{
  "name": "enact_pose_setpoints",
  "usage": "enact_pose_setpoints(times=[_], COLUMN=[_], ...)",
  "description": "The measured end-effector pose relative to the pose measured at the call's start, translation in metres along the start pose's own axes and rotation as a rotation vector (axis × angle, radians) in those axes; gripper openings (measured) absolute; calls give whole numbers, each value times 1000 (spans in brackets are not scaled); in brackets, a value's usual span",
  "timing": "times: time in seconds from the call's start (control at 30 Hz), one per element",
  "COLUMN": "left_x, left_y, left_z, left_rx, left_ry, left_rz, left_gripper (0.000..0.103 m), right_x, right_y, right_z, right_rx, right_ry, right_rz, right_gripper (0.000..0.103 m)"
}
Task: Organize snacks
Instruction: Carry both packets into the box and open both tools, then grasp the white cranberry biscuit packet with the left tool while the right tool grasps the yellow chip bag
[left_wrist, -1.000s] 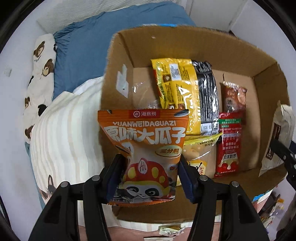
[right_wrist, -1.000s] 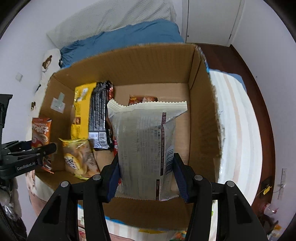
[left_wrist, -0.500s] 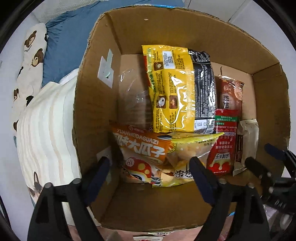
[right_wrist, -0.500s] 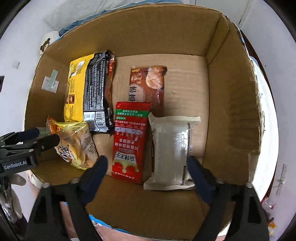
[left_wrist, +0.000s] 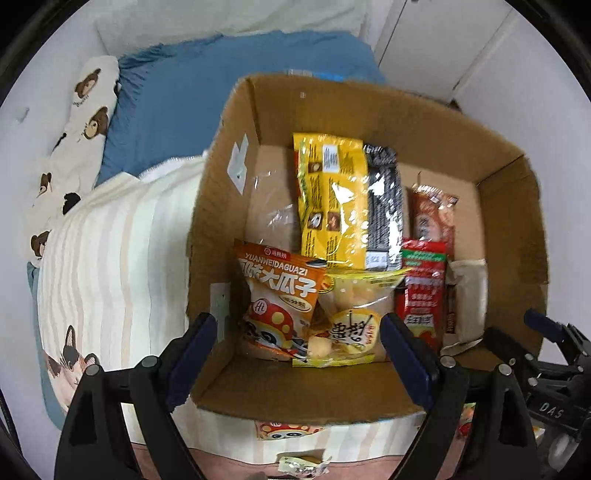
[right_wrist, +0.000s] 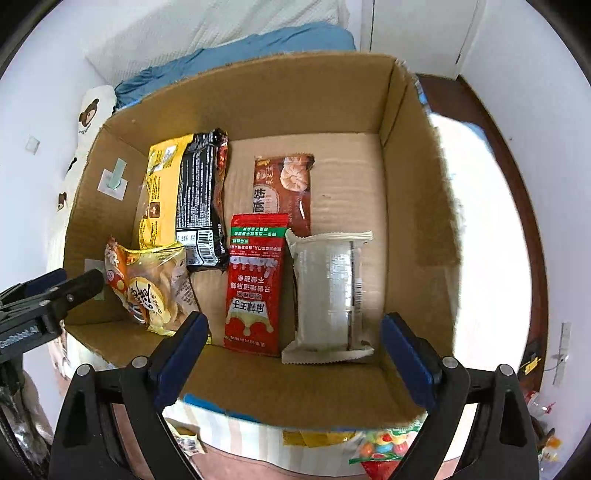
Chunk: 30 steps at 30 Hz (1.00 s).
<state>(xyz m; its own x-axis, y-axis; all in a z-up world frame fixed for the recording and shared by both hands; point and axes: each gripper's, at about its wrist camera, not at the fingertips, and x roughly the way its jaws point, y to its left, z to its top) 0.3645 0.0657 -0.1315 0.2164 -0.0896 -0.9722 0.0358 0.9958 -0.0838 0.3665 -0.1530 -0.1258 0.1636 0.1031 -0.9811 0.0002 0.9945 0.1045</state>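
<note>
the left gripper (left_wrist: 297, 350) sits at the bottom of its frame with its blue-padded jaws spread wide and nothing between them; its near edge frames the front wall of the cardboard box (left_wrist: 295, 391). just above it, in the lower middle of the frame, an orange seed bag (left_wrist: 279, 302) with a cartoon mushroom leans against the box's left wall, overlapping a clear yellow chip bag (left_wrist: 354, 325) beside it. to the right stands a red packet (left_wrist: 421, 291), and at the right edge of the row a pale wrapper (left_wrist: 465, 299). higher in the frame lie a long yellow packet (left_wrist: 332, 199), a black packet (left_wrist: 384, 206) alongside it, and a brown packet (left_wrist: 432, 214) further right.

the right gripper (right_wrist: 293, 350) is likewise released, jaws wide apart and empty at the bottom of its frame. directly above it the silver-white wrapper (right_wrist: 332, 295) lies flat on the box floor, seam side up, touching the red packet (right_wrist: 255, 280) on its left. the box (right_wrist: 417, 206) rests on a striped blanket (left_wrist: 107, 266), with a blue pillow (left_wrist: 177, 110) in the upper left. a few more snacks (right_wrist: 380, 446) lie outside, under the box's front wall, at the bottom of the frame.
</note>
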Motion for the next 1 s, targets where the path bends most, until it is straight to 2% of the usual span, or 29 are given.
enact_pose_setpoints(times=[0.3,0.53,0.77,1.0], left_x=[-47,-84,-115,-145], left_y=[-3,-4,-9,-15], left_z=[-27,-61,-92,-116], left_rx=[14,20,39,49], left_ry=[-184,-293,-379,-442], left_rz=[38,43,54,52], left_gripper=[91,91,91,91], right_x=[-45,-91,-139,-172], right_y=[3,3,11,12], right_z=[-31,-64,-96,-121], right_rx=[-6,-9,-46,-53], right_ry=[-134,-248,-363,-424], right_rz=[-17,-21,-37,-13], right_gripper=[99,99,99,99])
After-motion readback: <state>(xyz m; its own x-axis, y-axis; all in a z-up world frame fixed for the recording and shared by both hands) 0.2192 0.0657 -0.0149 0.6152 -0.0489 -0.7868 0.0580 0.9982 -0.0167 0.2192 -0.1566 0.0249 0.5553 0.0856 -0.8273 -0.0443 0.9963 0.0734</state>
